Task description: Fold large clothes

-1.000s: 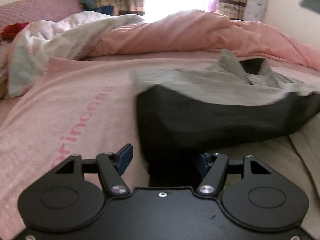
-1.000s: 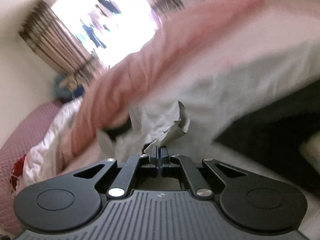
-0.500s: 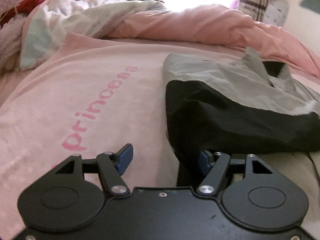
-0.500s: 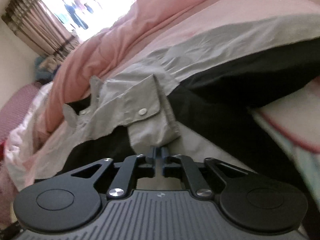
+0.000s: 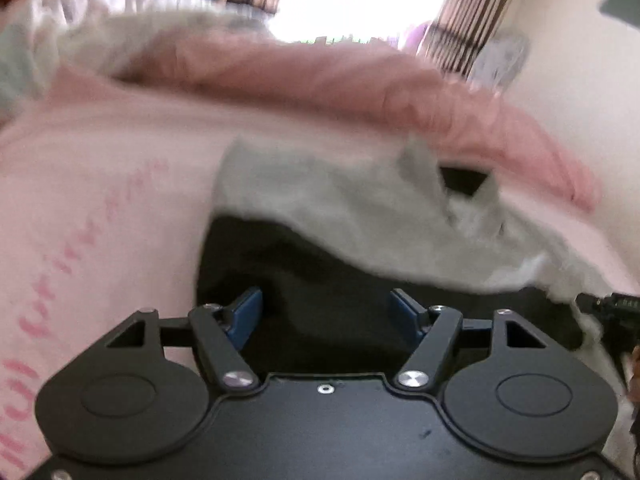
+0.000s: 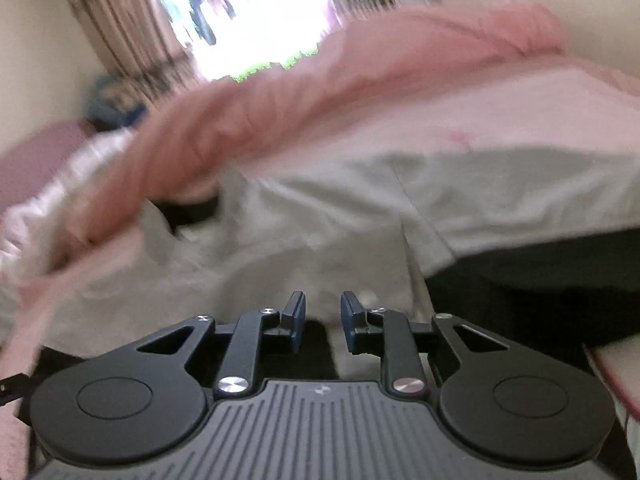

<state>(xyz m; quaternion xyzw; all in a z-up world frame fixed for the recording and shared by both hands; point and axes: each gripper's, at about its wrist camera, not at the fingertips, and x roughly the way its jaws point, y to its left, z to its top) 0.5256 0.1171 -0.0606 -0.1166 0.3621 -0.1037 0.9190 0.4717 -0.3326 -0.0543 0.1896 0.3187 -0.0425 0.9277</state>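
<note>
A large grey and black jacket [image 5: 340, 216] lies on a pink blanket on the bed; its black lower part reaches my left gripper [image 5: 326, 312], which is open and empty, with the black cloth between and under its blue pads. In the right wrist view the jacket's grey part [image 6: 460, 200] spreads ahead, with black cloth at the right. My right gripper [image 6: 323, 314] is open with a small gap and holds nothing. Both views are blurred by motion.
A pink blanket with the pink word "princess" [image 5: 80, 240] covers the bed. A bunched pink duvet [image 5: 340, 80] and a white patterned quilt [image 5: 100, 12] lie behind the jacket. A bright window with striped curtains [image 6: 248, 12] is at the back. A cable [image 5: 608, 308] shows at the right edge.
My right gripper has opened and let go of the grey flap it held. The left gripper has stayed open and shifted, so the black cloth now lies between its pads.
</note>
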